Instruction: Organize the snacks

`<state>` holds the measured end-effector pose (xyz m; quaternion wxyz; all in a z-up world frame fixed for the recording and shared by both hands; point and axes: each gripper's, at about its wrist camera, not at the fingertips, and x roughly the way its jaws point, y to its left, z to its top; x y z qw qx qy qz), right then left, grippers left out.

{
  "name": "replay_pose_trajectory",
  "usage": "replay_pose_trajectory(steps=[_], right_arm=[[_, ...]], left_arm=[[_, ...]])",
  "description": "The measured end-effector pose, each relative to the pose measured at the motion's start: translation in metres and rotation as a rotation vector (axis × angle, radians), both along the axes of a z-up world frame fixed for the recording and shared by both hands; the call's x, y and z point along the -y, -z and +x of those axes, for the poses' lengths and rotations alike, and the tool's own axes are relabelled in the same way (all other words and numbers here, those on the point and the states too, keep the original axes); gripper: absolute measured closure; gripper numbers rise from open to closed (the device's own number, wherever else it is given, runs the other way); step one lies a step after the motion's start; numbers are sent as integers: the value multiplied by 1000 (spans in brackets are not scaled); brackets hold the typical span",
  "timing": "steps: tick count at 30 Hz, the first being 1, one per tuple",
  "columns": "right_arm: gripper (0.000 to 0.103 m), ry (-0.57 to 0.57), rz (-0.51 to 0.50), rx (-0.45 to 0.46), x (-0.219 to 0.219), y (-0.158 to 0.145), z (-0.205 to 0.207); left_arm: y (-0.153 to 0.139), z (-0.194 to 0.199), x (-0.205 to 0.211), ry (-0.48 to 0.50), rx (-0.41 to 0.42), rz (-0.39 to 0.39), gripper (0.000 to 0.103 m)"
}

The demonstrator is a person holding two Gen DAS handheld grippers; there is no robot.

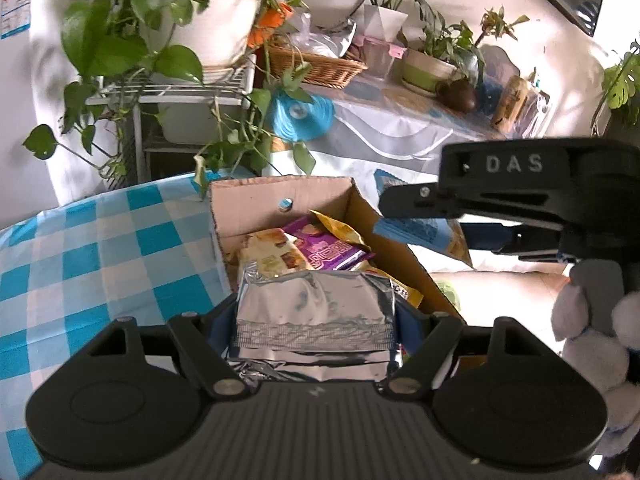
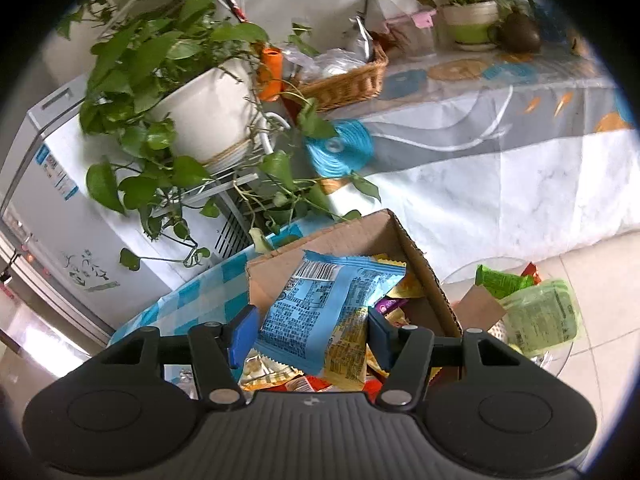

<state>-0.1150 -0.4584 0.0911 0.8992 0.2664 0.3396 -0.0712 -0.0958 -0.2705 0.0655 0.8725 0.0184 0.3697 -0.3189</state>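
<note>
Above the cardboard box (image 1: 280,204) on the checked bench (image 1: 100,256), the left hand-held gripper (image 1: 314,320) clamps a silver packet (image 1: 316,304), the right hand-held gripper (image 2: 308,328) a blue one (image 2: 320,304); several snacks already lie inside, others wait to the right.

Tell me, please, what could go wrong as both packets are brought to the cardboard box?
The silver packet in the left gripper is slick and puffy, so it could slip out. The blue packet hangs crooked in the right gripper and might snag the cardboard box wall. The box already looks heaped, so a dropped packet could slide off.
</note>
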Motion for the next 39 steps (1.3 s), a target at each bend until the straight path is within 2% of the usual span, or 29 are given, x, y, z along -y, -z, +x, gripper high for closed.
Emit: replay_pose_trajectory(steps=[7, 9, 11, 13, 18, 32, 36, 39], right_arm=[[36, 10, 31, -8, 11, 4, 6], [33, 12, 41, -7, 14, 5, 6], [25, 23, 45, -15, 15, 6, 6], [23, 22, 41, -17, 14, 5, 5], [14, 29, 23, -21, 14, 3, 2], [4, 60, -138, -123, 9, 2, 4], [1, 83, -185, -156, 7, 3, 5], [1, 52, -227, -179, 2, 5, 8]], left_arm=[[8, -2, 23, 38, -4, 17, 23], [7, -3, 27, 41, 4, 18, 19], [3, -5, 29, 30, 25, 31, 14], [0, -8, 28, 18, 36, 53, 10], [-4, -9, 21, -18, 17, 76, 5], [-4, 7, -1, -130, -34, 186, 3], [-6, 16, -8, -167, -69, 173, 3], [-9, 21, -9, -185, -59, 185, 2]])
